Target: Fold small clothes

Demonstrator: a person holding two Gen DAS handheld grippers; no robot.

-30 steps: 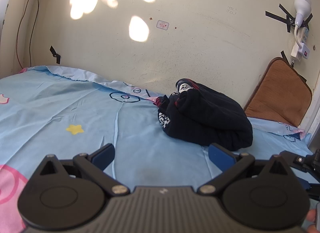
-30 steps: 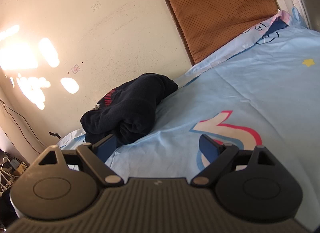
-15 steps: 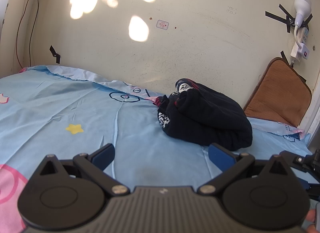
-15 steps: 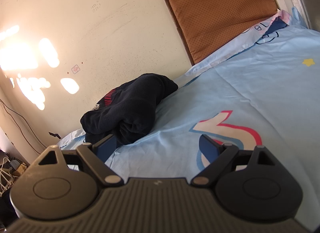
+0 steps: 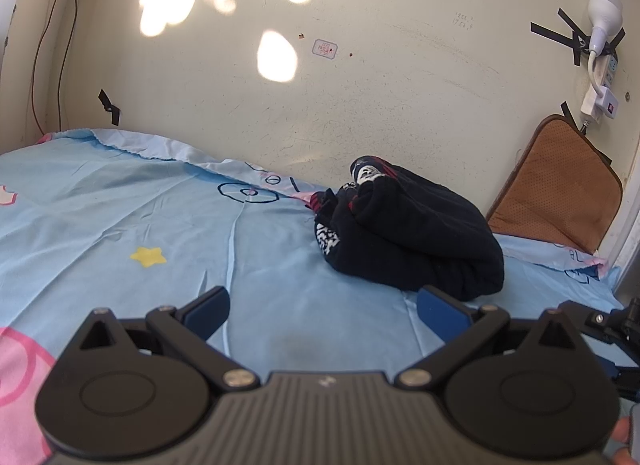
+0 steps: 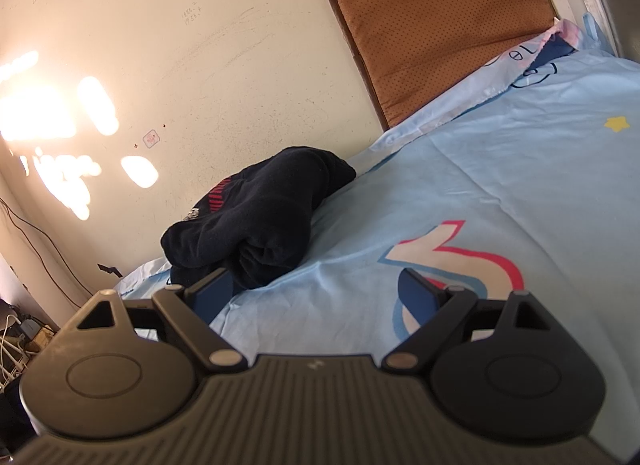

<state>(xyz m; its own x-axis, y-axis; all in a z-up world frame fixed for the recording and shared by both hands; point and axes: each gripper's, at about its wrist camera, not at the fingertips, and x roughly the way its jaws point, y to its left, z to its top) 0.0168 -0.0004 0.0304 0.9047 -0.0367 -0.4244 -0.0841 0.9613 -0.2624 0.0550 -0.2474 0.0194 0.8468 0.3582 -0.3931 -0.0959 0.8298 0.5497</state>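
Observation:
A small dark navy garment (image 5: 408, 233) with red and white print lies bunched in a heap on the light blue bedsheet (image 5: 120, 225), close to the wall. It also shows in the right wrist view (image 6: 256, 217). My left gripper (image 5: 324, 305) is open and empty, low over the sheet, a short way in front of the heap. My right gripper (image 6: 316, 291) is open and empty, its left fingertip (image 6: 212, 289) just in front of the heap's near edge.
A brown cushion (image 5: 556, 185) leans against the cream wall (image 5: 360, 105) at the bed's right end; it also shows in the right wrist view (image 6: 440, 25). A white lamp and power strip (image 5: 600, 37) hang on the wall. Cables (image 6: 16, 329) lie beyond the bed's left edge.

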